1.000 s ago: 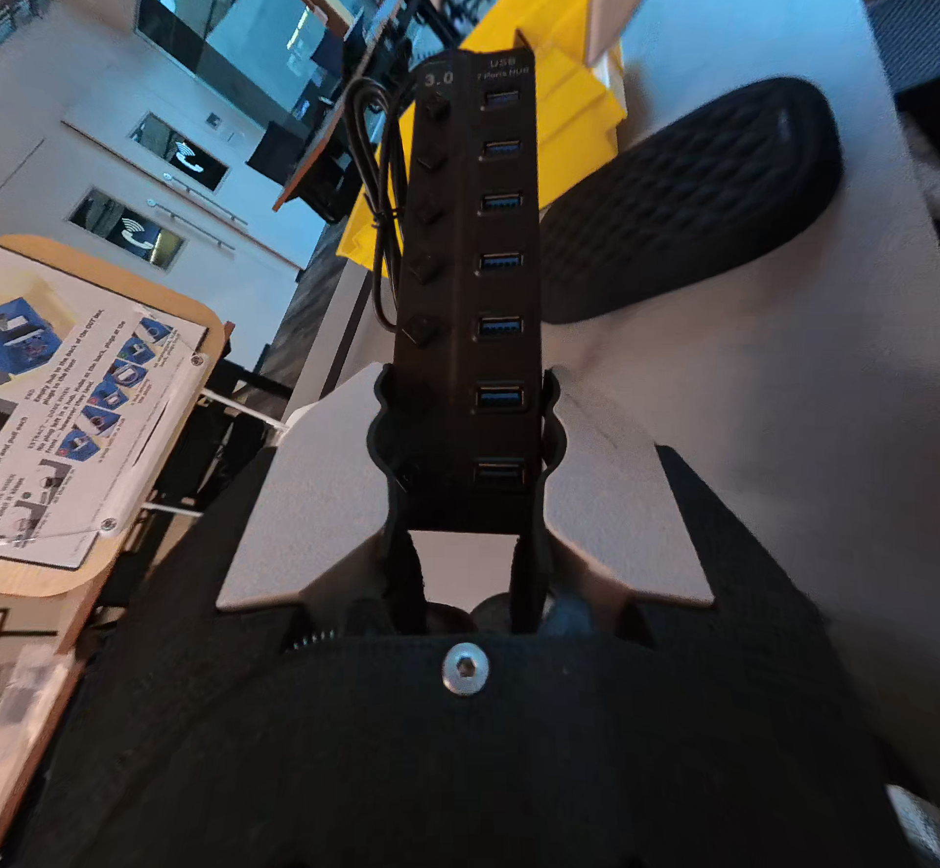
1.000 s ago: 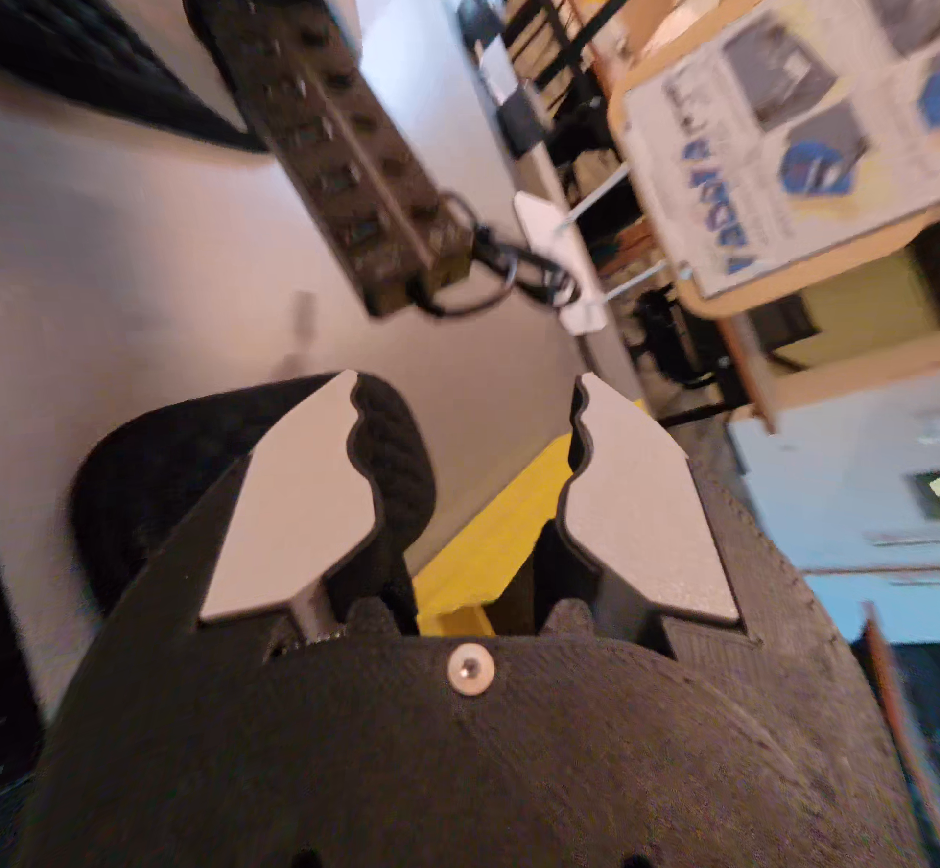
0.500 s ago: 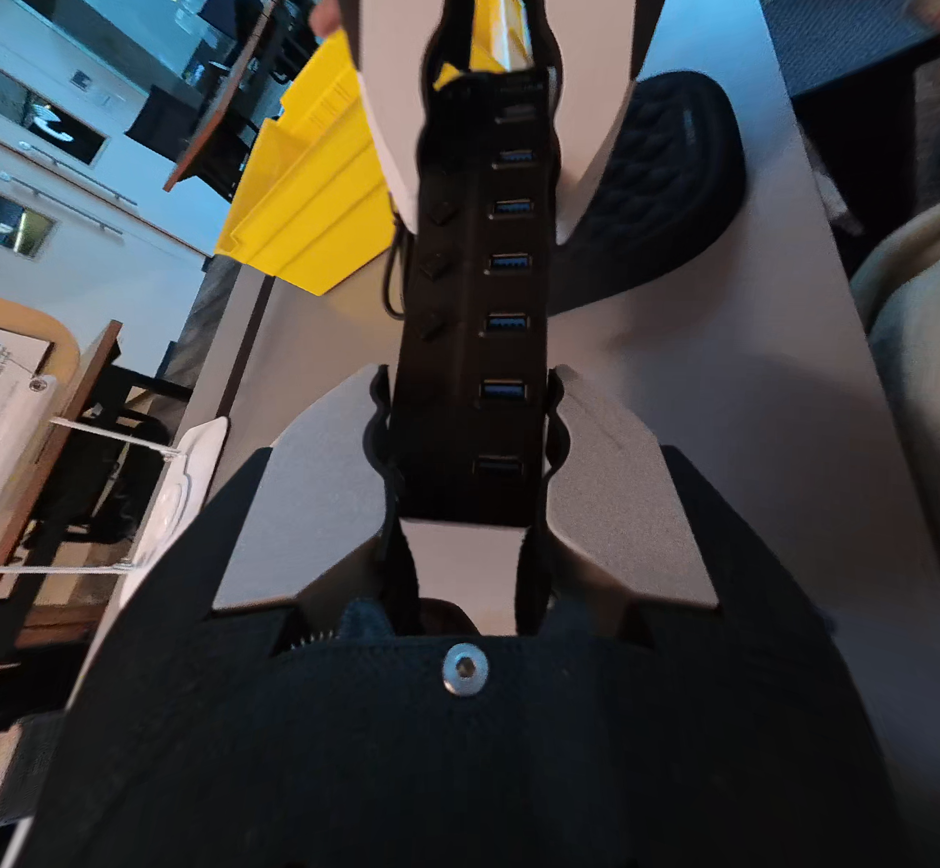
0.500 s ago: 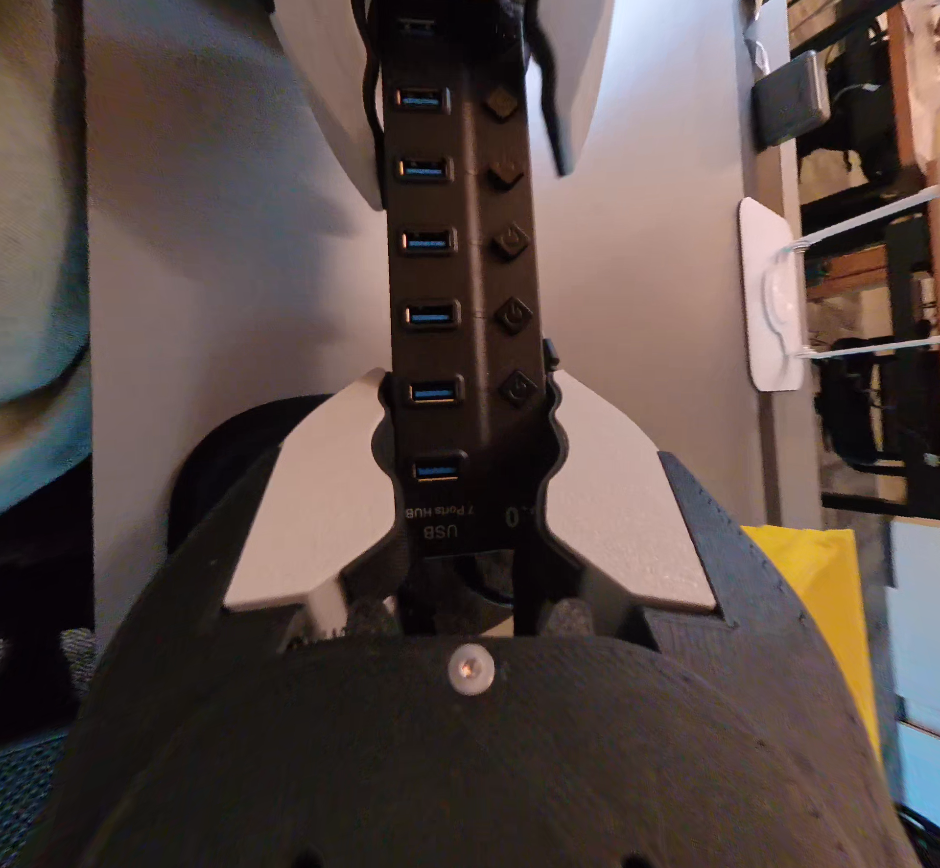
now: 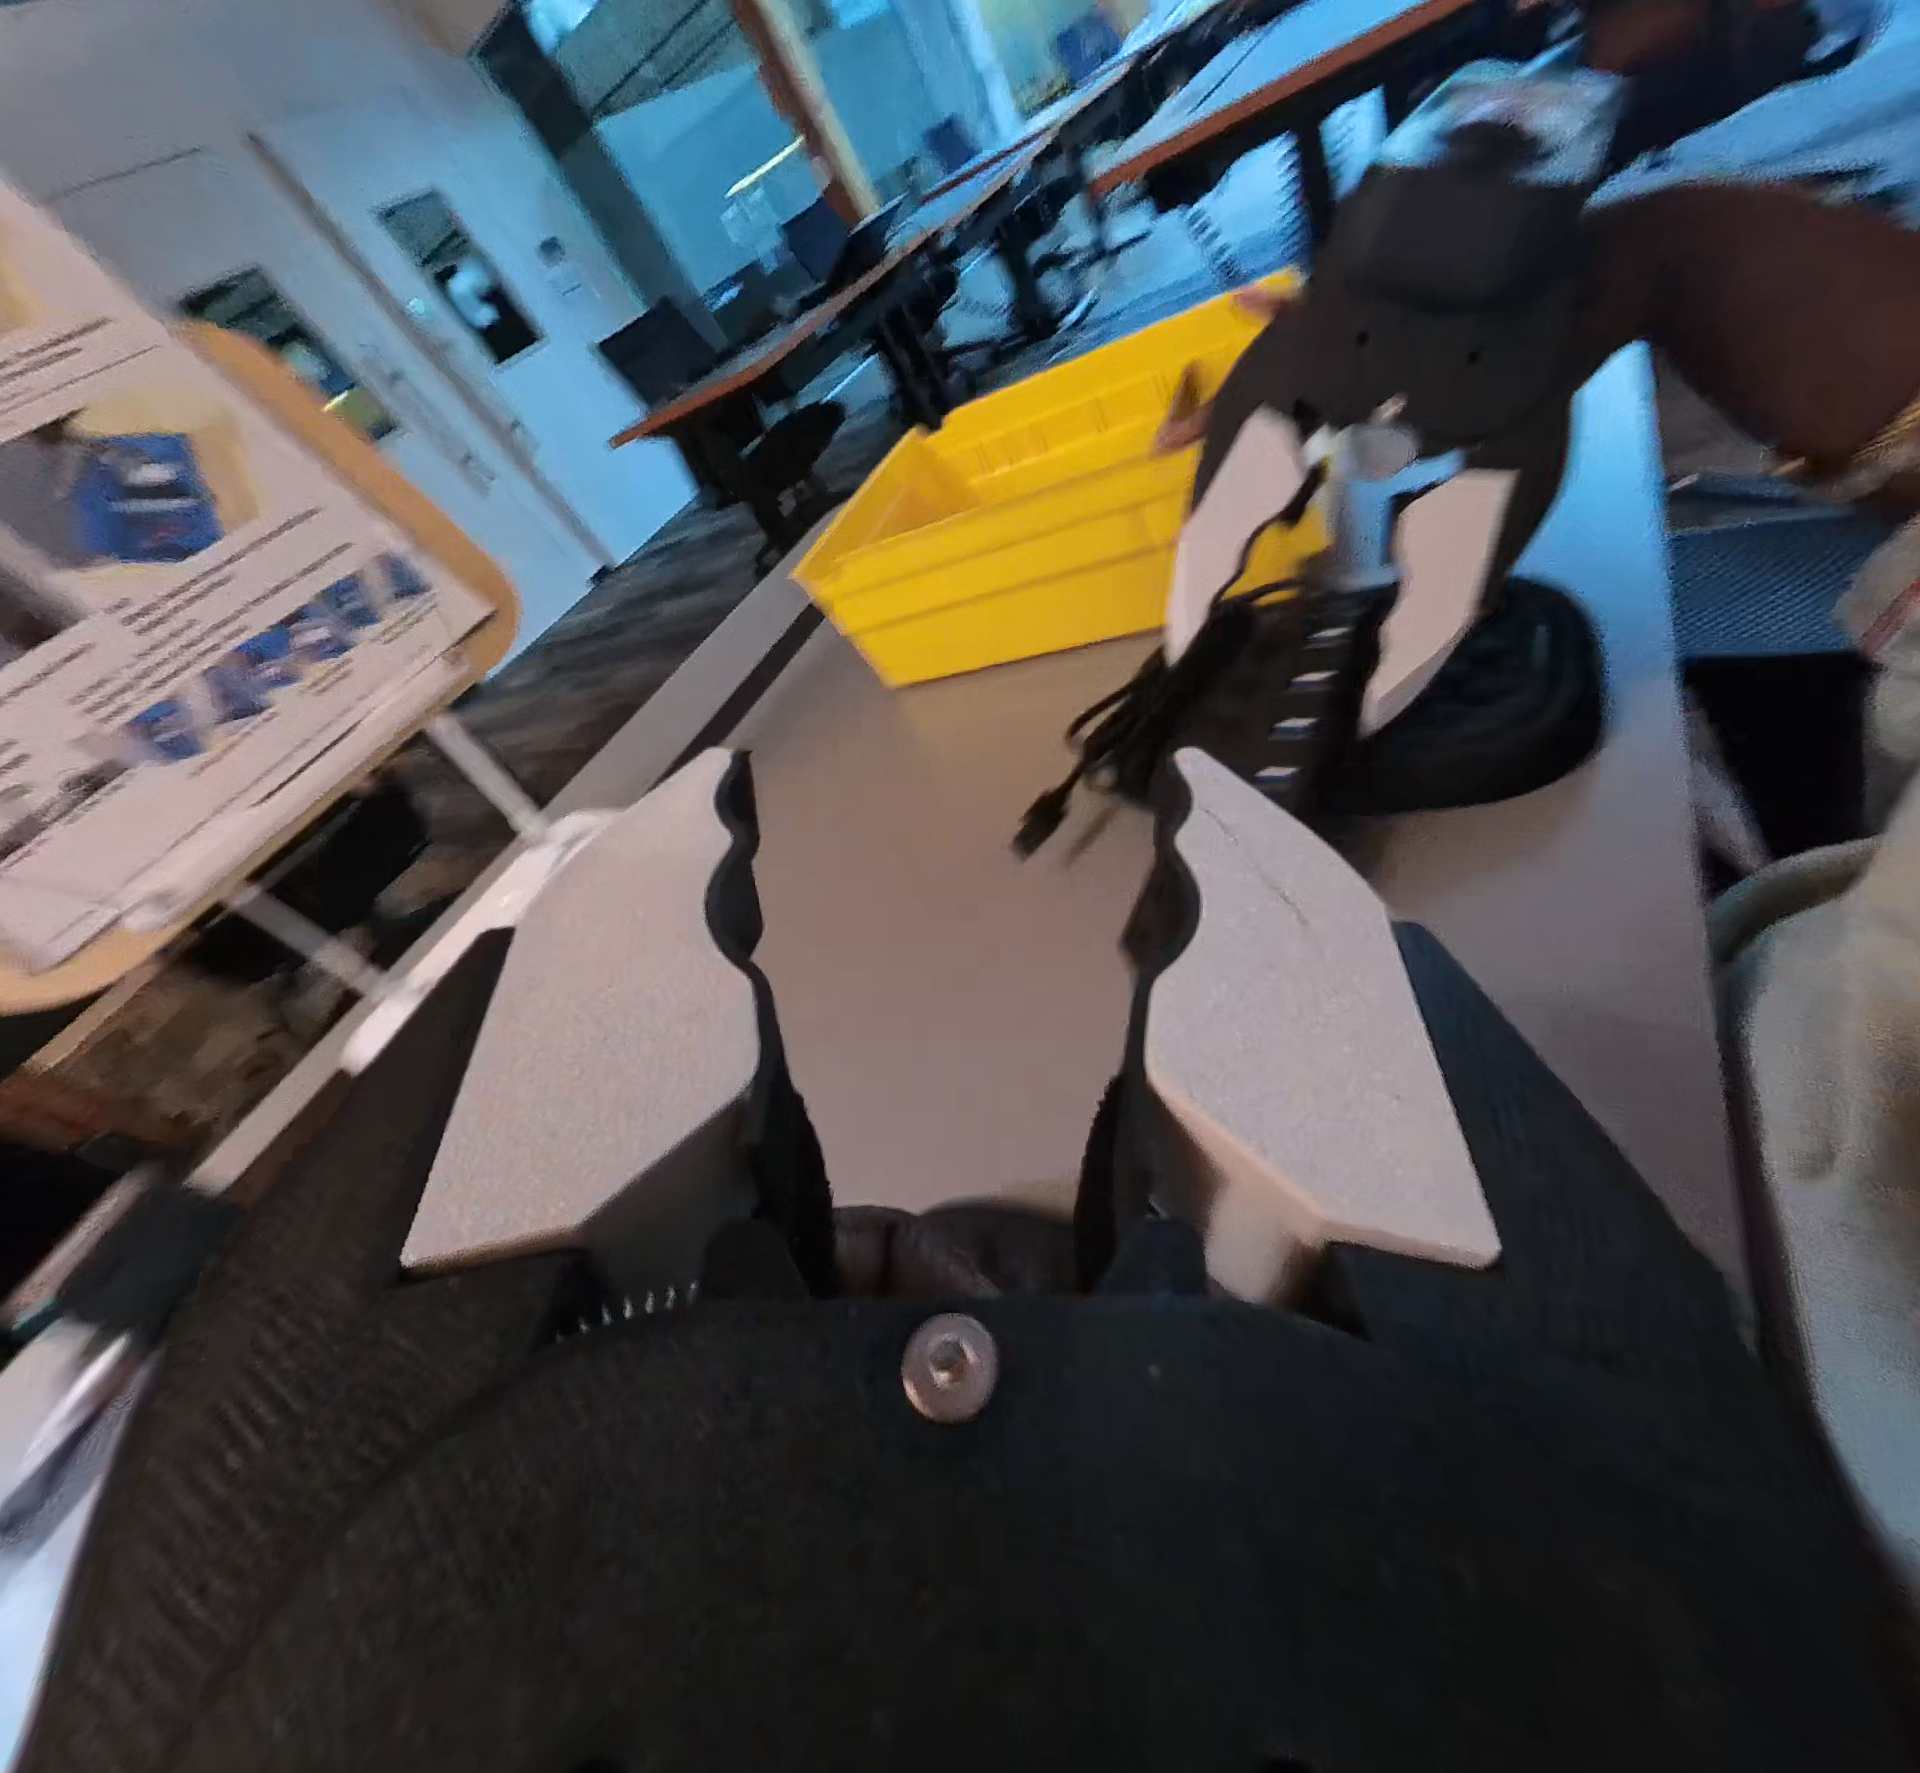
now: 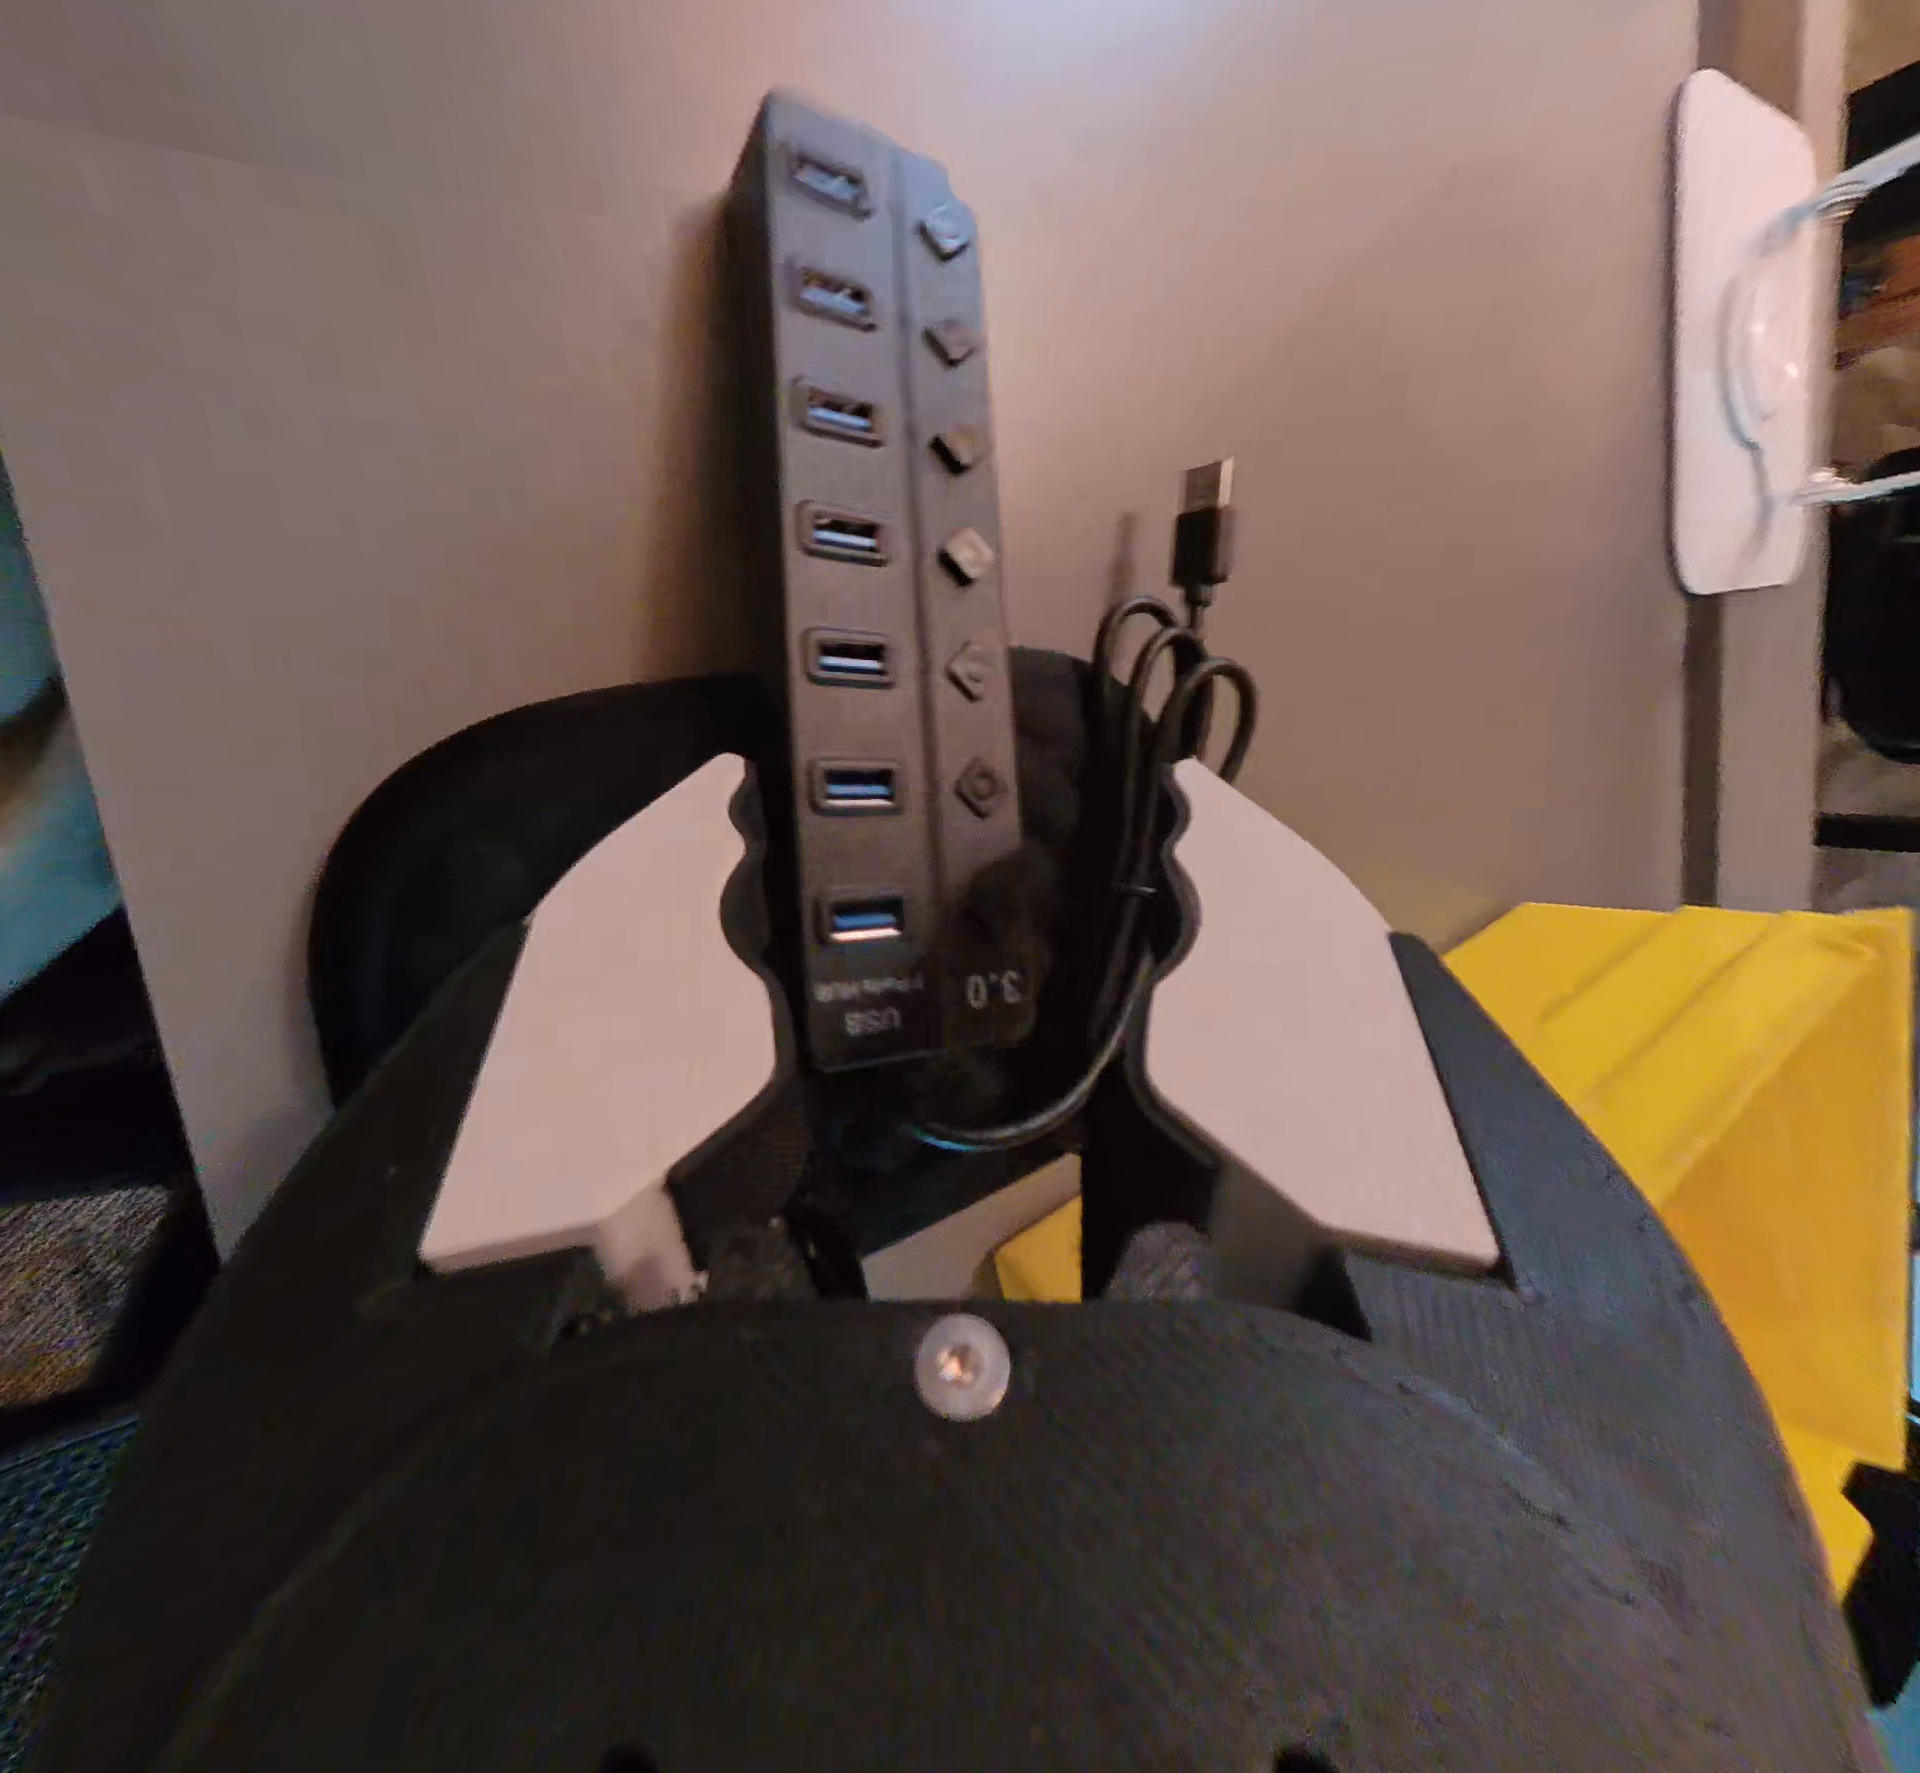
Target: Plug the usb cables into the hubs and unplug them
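The black seven-port USB hub (image 6: 894,580) lies on the grey table (image 6: 416,269), its near end propped on a black pad (image 6: 468,840). Its bundled black cable (image 6: 1143,788) lies beside it, with the loose plug (image 6: 1205,518) pointing away. My right gripper (image 6: 961,773) is open and straddles the hub's near end. The right finger stands apart from the hub, with the cable in the gap. In the left wrist view, my left gripper (image 5: 956,788) is open and empty above the table. That view shows the right gripper (image 5: 1278,684) farther off, over the hub (image 5: 1320,747) and cable (image 5: 1132,736).
Yellow bins (image 5: 1039,560) stand at the table's far end, and they also show in the right wrist view (image 6: 1662,1100). The black pad (image 5: 1486,715) lies behind the hub. A poster board (image 5: 208,580) stands off the left edge on a white base (image 6: 1735,352). A person's arm (image 5: 1766,321) reaches in from the right. Left tips to right tips: about 20 cm.
My left gripper let go of the hub, opened and drew back to the left. My right gripper, shut on the hub half a second ago, has opened, and the hub now rests on the pad.
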The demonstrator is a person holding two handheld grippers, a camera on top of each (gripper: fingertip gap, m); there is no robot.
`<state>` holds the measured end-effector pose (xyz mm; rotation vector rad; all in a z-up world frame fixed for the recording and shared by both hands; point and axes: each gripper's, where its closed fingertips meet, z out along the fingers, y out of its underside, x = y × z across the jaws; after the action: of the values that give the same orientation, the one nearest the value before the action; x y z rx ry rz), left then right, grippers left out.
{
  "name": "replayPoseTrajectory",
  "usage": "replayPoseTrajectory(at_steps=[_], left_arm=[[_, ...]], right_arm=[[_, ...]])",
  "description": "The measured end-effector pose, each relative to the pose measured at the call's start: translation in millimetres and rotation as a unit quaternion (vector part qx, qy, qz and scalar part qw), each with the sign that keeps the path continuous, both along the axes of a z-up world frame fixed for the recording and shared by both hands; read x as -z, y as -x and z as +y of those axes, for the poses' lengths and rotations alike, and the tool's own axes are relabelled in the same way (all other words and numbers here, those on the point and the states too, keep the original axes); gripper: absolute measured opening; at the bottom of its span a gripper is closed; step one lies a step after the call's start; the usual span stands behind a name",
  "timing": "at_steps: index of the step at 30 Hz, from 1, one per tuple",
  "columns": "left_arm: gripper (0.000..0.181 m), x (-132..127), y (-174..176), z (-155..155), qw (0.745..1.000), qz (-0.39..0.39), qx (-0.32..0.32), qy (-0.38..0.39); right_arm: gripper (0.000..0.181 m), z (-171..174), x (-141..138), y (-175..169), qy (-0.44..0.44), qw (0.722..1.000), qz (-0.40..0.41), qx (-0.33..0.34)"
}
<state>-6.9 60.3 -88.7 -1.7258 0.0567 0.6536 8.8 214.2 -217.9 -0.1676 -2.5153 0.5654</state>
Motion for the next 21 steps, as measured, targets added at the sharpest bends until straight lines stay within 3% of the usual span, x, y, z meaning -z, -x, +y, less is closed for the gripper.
replayPoseTrajectory(at_steps=[3, 6, 11, 12, 13, 16, 19, 21], left_arm=[[0.065, -9.4, 36.2, -63.8, 0.987, -0.025, -0.156, 0.028], [0.060, -6.5, 55.8, -150.1, 0.948, -0.103, -0.297, 0.041], [0.052, 22.5, 62.0, -290.6, 0.816, -0.205, -0.533, 0.090], [0.051, 27.7, 62.2, -304.0, 0.802, -0.219, -0.546, 0.103], [0.048, 34.3, 63.0, -304.8, 0.804, -0.247, -0.530, 0.109], [0.043, 63.8, 64.8, -283.5, 0.819, -0.347, -0.428, 0.159], [0.039, 106.6, 61.8, -283.1, 0.770, -0.425, -0.400, 0.256], [0.037, 127.1, 59.8, -279.5, 0.752, -0.450, -0.383, 0.292]], right_arm=[[0.075, 1.2, -15.8, 1.2, 0.030, 0.999, 0.029, 0.003], [0.076, 2.7, -29.9, 0.5, 0.055, 0.997, 0.057, 0.001], [0.077, 5.8, -45.6, 3.3, 0.052, 0.994, 0.099, 0.011], [0.077, 4.0, -49.6, 3.9, 0.050, 0.993, 0.110, 0.009], [0.077, 1.0, -53.7, 4.1, 0.050, 0.991, 0.120, 0.005], [0.077, -7.2, -63.3, 1.9, 0.058, 0.988, 0.144, -0.008], [0.079, -1.0, -71.8, 5.1, 0.049, 0.984, 0.170, 0.012], [0.080, 8.1, -78.4, 9.1, 0.040, 0.980, 0.191, 0.035]])
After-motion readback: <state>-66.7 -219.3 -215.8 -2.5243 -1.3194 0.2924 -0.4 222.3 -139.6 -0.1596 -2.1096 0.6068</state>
